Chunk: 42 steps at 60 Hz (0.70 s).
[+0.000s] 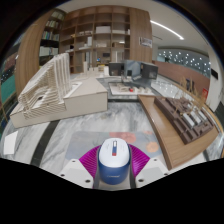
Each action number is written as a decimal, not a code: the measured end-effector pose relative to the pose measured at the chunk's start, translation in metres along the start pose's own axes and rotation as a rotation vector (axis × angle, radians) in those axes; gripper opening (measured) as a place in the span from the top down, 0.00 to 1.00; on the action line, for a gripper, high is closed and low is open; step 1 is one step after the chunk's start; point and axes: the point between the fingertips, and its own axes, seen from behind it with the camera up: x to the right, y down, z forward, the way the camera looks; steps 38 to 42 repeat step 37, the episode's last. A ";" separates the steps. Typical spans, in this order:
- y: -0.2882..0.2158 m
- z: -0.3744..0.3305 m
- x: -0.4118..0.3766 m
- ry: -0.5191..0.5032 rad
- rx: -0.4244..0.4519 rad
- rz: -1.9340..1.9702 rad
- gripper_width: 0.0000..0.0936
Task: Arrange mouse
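Jaws: the gripper (111,168) was closed on the mouse (111,161), both pink pads (88,160) pressed to its flanks with no gap showing either side.
Mouse: white on top with a blue front, it sat between the jaws, nose pointing away; held by its long sides, probably so it would not twist in transit.
Height: the mouse seemed carried above the table (70,125) rather than resting on it, though contact underneath was hidden.
Table: a pale, marbled top ran ahead of the jaws; the bare stretch just beyond looked the likely spot to set the mouse down.
Model: a white architectural model (50,92) stood well to the left on the table, clear of the path.
Tray: a wooden tray (185,122) with small compartments lay off to the right, also well apart.
Shelves: wooden shelves (100,30) lined the far wall.
Progress: judged as mid-carry, placement not yet done.
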 end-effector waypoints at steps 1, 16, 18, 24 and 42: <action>0.005 0.001 0.002 0.001 -0.009 0.012 0.57; 0.013 0.005 0.005 0.002 -0.051 -0.009 0.27; 0.012 0.000 0.004 0.004 -0.052 -0.028 0.20; 0.003 -0.029 -0.012 -0.026 -0.020 -0.076 0.11; 0.032 -0.110 -0.048 -0.076 -0.029 -0.096 0.10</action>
